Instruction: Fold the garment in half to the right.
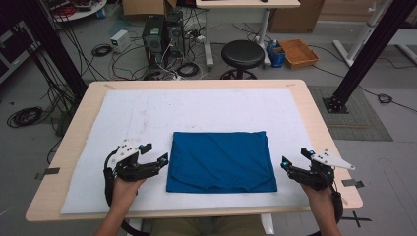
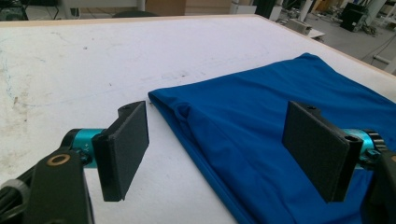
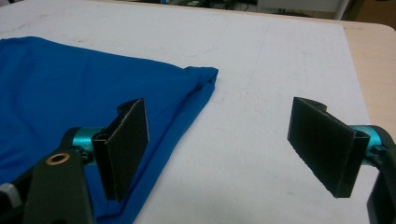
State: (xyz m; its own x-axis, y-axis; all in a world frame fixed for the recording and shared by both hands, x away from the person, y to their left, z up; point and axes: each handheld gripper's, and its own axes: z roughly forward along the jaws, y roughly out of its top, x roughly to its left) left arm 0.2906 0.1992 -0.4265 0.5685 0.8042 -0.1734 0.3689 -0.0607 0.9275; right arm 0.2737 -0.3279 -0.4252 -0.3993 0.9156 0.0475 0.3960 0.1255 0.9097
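A folded blue fabric rectangle (image 1: 220,161) lies flat at lower centre of the high view on the white-covered surface (image 1: 147,113), its long axis running left to right. The left gripper (image 1: 153,153) and right gripper (image 1: 296,158) flank its short edges, jaws apart, holding nothing.

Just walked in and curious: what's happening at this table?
A person holds a left gripper and a right gripper, one at each side of a folded blue cloth lying flat on a white mat. Both sets of jaws are open, and neither grips the cloth.
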